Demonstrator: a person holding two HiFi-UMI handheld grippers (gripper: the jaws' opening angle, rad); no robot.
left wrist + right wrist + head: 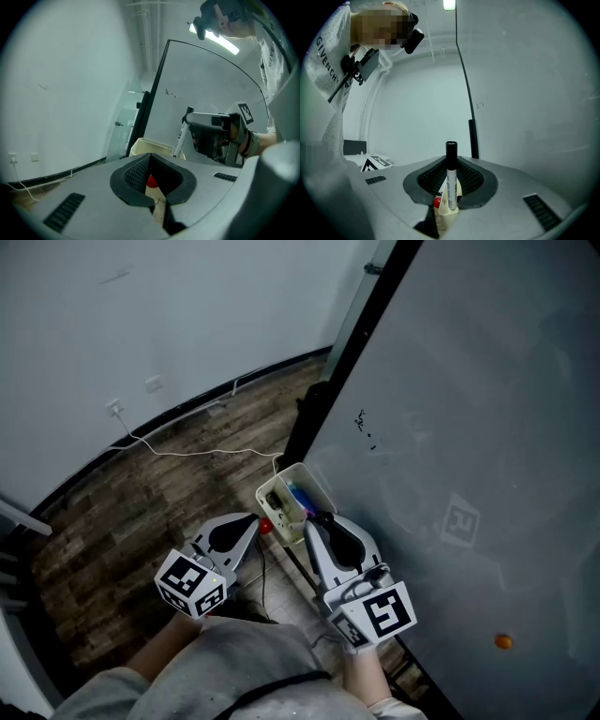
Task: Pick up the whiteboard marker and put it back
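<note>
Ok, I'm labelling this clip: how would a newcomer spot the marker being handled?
Find the big grey whiteboard, then the cream tray on its edge. Just over that tray the right gripper clamps the whiteboard marker: white barrel, black cap, held nearly upright, unlike the coloured pens inside the tray.
</note>
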